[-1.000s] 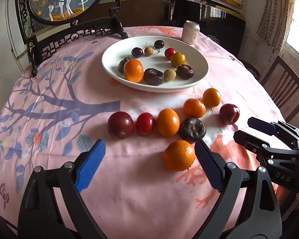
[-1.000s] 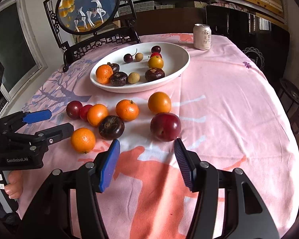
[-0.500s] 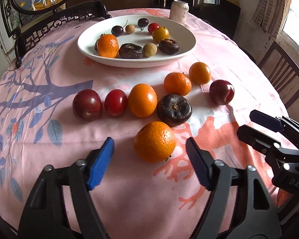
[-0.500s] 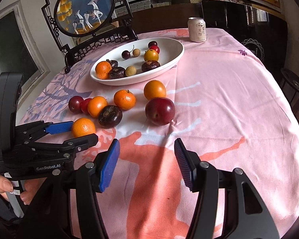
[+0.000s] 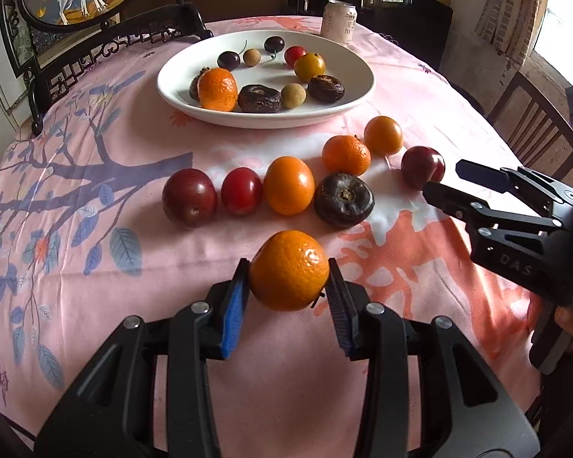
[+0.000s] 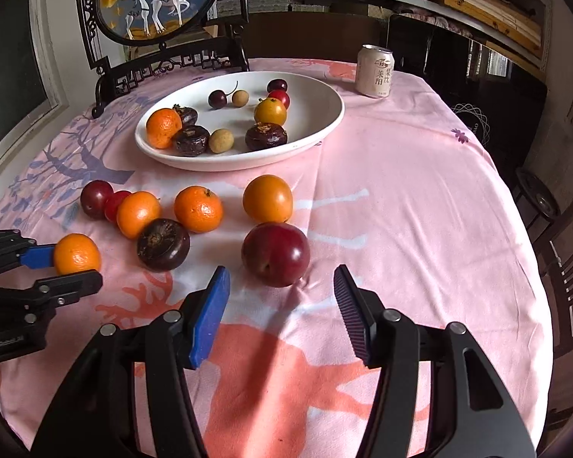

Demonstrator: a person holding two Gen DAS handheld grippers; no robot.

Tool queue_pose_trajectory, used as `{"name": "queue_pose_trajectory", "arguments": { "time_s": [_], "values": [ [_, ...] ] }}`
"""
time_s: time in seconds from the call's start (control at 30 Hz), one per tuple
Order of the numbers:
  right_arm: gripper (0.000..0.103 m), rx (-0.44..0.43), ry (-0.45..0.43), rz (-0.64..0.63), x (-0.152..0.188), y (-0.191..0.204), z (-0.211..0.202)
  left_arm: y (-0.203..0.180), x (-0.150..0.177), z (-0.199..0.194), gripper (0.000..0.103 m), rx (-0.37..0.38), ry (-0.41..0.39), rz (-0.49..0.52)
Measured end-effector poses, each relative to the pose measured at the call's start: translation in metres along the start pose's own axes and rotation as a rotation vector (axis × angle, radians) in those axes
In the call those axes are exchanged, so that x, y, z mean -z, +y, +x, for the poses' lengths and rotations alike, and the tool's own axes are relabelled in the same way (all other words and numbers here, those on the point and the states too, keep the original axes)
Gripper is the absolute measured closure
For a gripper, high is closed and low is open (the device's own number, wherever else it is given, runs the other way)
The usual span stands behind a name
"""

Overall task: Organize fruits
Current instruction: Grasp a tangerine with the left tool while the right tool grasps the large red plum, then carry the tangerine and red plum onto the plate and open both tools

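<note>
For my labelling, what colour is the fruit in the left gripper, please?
Orange, clearest in the left wrist view.

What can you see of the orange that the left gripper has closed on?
The orange is small, round and bright, with dimpled, glossy peel and a dark stem stub low on one side. It sits between the left gripper fingers, the blue pad against one flank and the ribbed dark pad against the other. It is the fruit nearest the camera, over the pink tablecloth; whether it still rests on the cloth cannot be told. No other fruit touches it.
</note>
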State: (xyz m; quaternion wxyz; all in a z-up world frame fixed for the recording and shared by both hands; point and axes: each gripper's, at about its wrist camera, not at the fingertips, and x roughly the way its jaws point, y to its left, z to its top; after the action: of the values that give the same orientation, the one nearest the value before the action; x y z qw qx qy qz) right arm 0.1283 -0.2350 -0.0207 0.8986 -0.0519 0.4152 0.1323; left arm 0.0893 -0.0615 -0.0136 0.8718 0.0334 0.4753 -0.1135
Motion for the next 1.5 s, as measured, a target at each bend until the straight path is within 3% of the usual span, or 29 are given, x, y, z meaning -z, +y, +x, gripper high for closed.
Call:
{"name": "queue_pose_trajectory", "arguments": {
  "time_s": [0.23,0.37,0.67,0.9,1.07,1.3,1.5],
  "values": [
    [0.046,0.012,0.063,-0.007,-0.011,0.005,0.028,0.012,0.003,-0.005,0.063,0.011,-0.007,-0.022],
    [0.062,0.005,0.063,0.002,-0.016,0.004,0.032,0.014,0.004,-0.004,0.063,0.011,0.0,-0.027],
    [0.064,-0.115,0.001,0.079,-0.012,-0.002,-0.003,0.018,-0.002,-0.013,0.063,0.023,-0.005,-0.02],
    [0.063,-0.191,-0.116,0.03,-0.044,0.016,-0.037,0.022,-0.044,-0.034,0.063,0.058,-0.071,-0.007],
    [0.063,-0.191,-0.151,-0.008,-0.078,0.031,-0.027,0.027,-0.092,-0.034,0.063,0.027,-0.129,-0.026],
    [0.063,-0.169,-0.082,0.006,-0.102,0.042,0.031,0.043,-0.153,0.015,0.063,0.009,-0.099,-0.138],
    [0.064,-0.145,-0.054,0.028,-0.105,0.036,0.053,0.035,-0.173,0.053,0.063,0.017,-0.054,-0.118]
  ]
}}
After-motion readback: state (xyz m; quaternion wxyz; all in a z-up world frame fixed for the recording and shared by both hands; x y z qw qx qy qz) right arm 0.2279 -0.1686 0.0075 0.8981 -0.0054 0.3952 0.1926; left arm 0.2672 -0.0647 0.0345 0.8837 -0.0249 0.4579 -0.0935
